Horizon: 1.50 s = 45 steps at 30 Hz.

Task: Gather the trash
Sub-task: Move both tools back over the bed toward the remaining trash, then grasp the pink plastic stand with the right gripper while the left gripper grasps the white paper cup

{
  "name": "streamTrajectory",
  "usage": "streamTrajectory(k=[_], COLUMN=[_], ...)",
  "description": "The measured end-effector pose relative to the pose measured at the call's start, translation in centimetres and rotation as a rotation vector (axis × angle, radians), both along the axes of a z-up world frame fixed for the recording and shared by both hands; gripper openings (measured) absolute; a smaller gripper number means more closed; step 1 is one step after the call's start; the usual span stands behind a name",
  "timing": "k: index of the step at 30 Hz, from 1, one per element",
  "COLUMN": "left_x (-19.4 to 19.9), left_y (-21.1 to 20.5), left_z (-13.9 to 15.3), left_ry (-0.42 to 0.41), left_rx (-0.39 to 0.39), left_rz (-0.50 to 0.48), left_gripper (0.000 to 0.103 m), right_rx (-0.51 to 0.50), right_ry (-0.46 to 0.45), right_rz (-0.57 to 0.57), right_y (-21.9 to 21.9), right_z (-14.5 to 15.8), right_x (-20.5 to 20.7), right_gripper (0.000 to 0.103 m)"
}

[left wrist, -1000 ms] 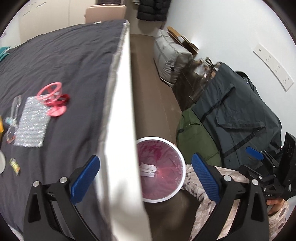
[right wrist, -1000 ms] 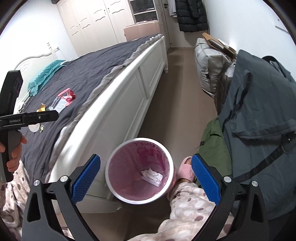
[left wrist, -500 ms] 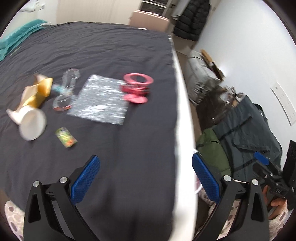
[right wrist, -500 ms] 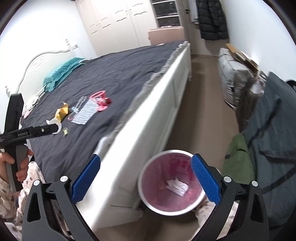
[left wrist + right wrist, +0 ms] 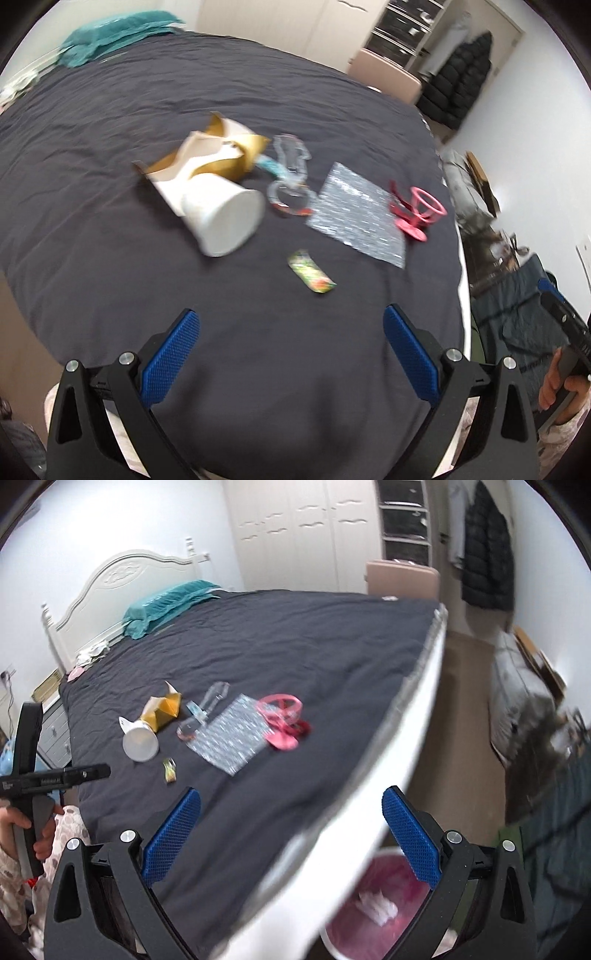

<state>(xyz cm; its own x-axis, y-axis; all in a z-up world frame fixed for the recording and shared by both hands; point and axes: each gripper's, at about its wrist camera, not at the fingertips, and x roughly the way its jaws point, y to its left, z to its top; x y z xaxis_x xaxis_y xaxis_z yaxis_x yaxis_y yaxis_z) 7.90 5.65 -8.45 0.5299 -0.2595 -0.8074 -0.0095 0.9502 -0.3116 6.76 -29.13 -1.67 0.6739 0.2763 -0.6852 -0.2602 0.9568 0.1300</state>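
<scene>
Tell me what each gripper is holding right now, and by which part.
Nothing is held. The left gripper and the right gripper both stand open with nothing between their fingers; the trash, such as the white cup, lies on the bed.

Both wrist views above the bed's [image 5: 258,350] foot, facing its headboard [image 5: 122,572], sharing the litter [image 5: 221,218].

Around you: bed [image 5: 295,635] with dark grey cover, white carved headboard [image 5: 122,572], teal pillow [image 5: 166,602]; white wardrobe [image 5: 303,531]; brown floor [image 5: 465,716]; black coat [image 5: 484,546] hanging on white wall.
</scene>
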Motion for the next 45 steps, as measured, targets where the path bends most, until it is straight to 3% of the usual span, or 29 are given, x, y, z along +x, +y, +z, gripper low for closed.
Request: streamTrajectory(k=[8,19,29,32,36,45], left_x=[-0.1,1.6,3.6,3.9,4.3,5.3], left_y=[4.4,6.2,5.4,5.5,5.4,5.2], left_z=[-1.4,-3.6,-4.1,-4.2,-4.2,-3.7], left_ry=[0.006,0.03,0.035,0.037,0.038,0.024], left_rx=[-0.046,-0.089,-0.043,-0.048,-0.045,-0.038], left_rz=[0.071,0.093,0.059,0.065,0.067,0.063], left_gripper=[0.098,0.098,0.098,0.098,0.098,0.098], right_rx=[-0.054,-0.245,-0.325,-0.351,-0.34,-0.236], right_ry=[-0.02,0.084,0.161,0.191,0.234,0.205], right_rz=[0.129,0.306,0.33,0.332,0.332,0.268], right_y=[5.6,9.7,10.6,10.7,10.5,9.2], right_z=[0.3,-3.6,-7.0,-7.9,-8.5,-6.7], right_x=[5.4,12.8,16.7,17.4,18.0,17.2], right_gripper=[0.093,0.066,0.049,0.039,0.016,0.005])
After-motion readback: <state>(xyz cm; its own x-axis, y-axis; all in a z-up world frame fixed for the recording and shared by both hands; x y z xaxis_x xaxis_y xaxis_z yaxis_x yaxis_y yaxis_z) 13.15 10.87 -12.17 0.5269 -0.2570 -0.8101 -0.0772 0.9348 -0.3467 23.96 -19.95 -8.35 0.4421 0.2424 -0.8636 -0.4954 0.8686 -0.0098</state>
